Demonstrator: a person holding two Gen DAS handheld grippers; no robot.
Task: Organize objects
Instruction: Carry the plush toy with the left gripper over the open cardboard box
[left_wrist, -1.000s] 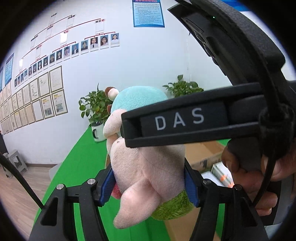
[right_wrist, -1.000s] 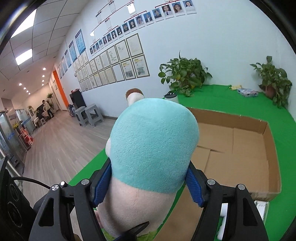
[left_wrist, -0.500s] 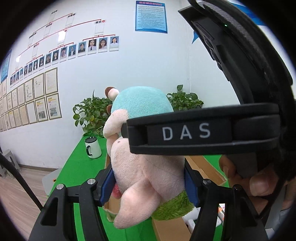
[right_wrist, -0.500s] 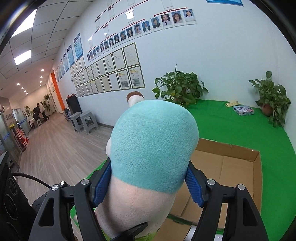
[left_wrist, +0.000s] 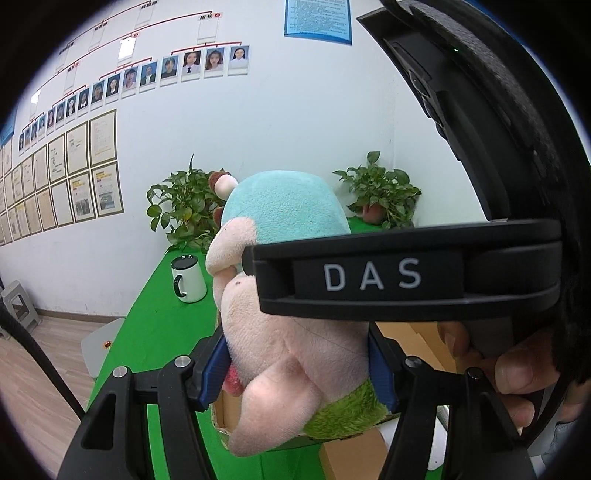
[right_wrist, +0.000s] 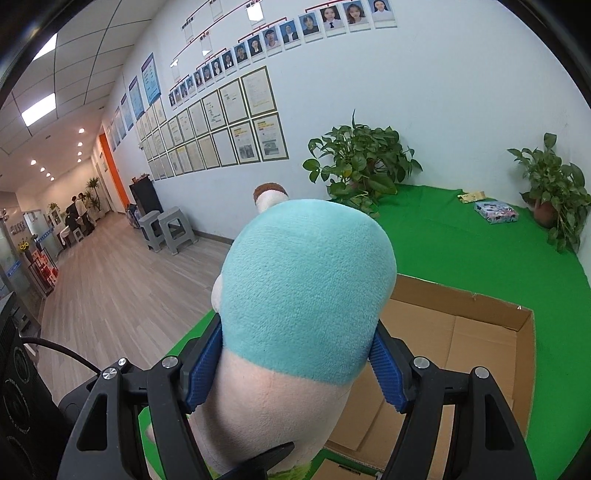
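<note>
A plush toy (left_wrist: 295, 314) with a teal cap-like top, pale pink body and a fuzzy green base fills the centre of both wrist views, held up off the green surface. Behind it at lower right lies an open cardboard box (right_wrist: 461, 332), seemingly empty, though the toy hides part of it.

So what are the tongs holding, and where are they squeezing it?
Both tongs grip one plush toy. The left tongs pinch its pink body just above the green part; the right tongs pinch where its teal head meets the pink.
</note>
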